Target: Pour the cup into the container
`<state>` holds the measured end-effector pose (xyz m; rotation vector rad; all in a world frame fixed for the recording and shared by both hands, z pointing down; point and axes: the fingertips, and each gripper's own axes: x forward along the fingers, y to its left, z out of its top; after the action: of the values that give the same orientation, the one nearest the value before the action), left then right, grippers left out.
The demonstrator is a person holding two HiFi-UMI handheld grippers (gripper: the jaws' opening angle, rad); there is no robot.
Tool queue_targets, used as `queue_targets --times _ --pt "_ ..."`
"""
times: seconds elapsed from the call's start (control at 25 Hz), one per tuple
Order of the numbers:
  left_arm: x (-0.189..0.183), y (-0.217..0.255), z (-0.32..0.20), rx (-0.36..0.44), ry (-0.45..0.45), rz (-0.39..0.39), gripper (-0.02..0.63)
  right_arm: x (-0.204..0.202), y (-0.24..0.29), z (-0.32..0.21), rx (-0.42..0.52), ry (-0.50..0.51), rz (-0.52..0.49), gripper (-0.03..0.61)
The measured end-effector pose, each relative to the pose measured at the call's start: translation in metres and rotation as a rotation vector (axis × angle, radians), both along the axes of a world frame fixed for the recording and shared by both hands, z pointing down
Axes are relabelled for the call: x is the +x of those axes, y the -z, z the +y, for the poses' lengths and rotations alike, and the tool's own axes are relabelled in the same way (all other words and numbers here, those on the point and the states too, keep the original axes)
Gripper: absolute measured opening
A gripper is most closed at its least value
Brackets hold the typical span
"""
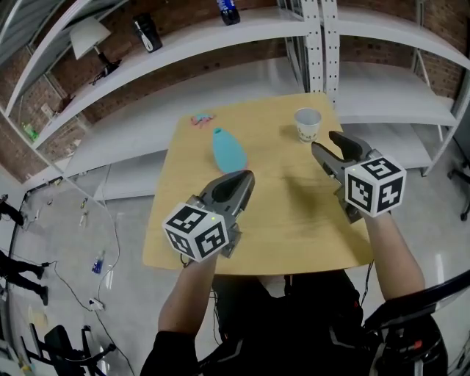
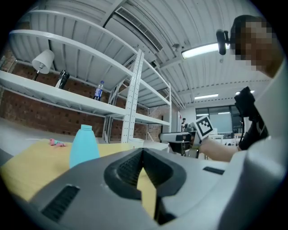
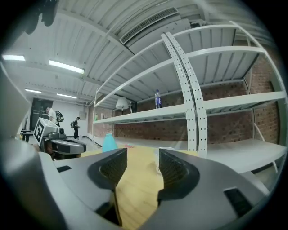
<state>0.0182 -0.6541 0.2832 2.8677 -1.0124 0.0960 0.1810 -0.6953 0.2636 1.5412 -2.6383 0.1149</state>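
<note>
A white paper cup [image 1: 308,123] stands upright at the far right of the wooden table [image 1: 294,220]. A teal bottle-shaped container [image 1: 228,149] is left of it, near the table's middle. My right gripper [image 1: 328,144] hovers just short of the cup, open and empty; in the right gripper view [image 3: 143,155] the cup [image 3: 158,157] shows past the right jaw, partly hidden. My left gripper [image 1: 246,178] sits shut and empty just in front of the container [image 2: 84,144]; in the left gripper view [image 2: 143,152] the jaws meet.
A small pink object [image 1: 202,118] lies at the table's far left corner. White metal shelving [image 1: 220,44] behind the table carries a lamp [image 1: 88,35] and a bottle [image 1: 228,10]. A shelf post [image 1: 328,44] rises just behind the cup.
</note>
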Motion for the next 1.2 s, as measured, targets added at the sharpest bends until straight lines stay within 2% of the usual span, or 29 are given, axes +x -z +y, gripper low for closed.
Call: queue_targets --times 0.16,0.36,0.6,1.2 --pt "-0.001 -0.013 -0.018 -0.017 -0.004 -0.032 0.002 0.006 -0.014 -0.039 -0.051 -0.017 0.034 0.257" --pt "-0.005 -0.027 -0.033 -0.033 -0.003 -0.056 0.002 0.008 -0.041 -0.078 -0.137 -0.026 0.052 0.304" --pt "-0.009 -0.041 -0.044 -0.053 -0.003 -0.063 0.002 0.007 -0.057 -0.104 -0.173 -0.030 0.069 0.309" --pt "-0.019 -0.041 -0.043 -0.003 -0.026 -0.090 0.002 0.003 -0.073 -0.125 -0.210 -0.049 0.072 0.308"
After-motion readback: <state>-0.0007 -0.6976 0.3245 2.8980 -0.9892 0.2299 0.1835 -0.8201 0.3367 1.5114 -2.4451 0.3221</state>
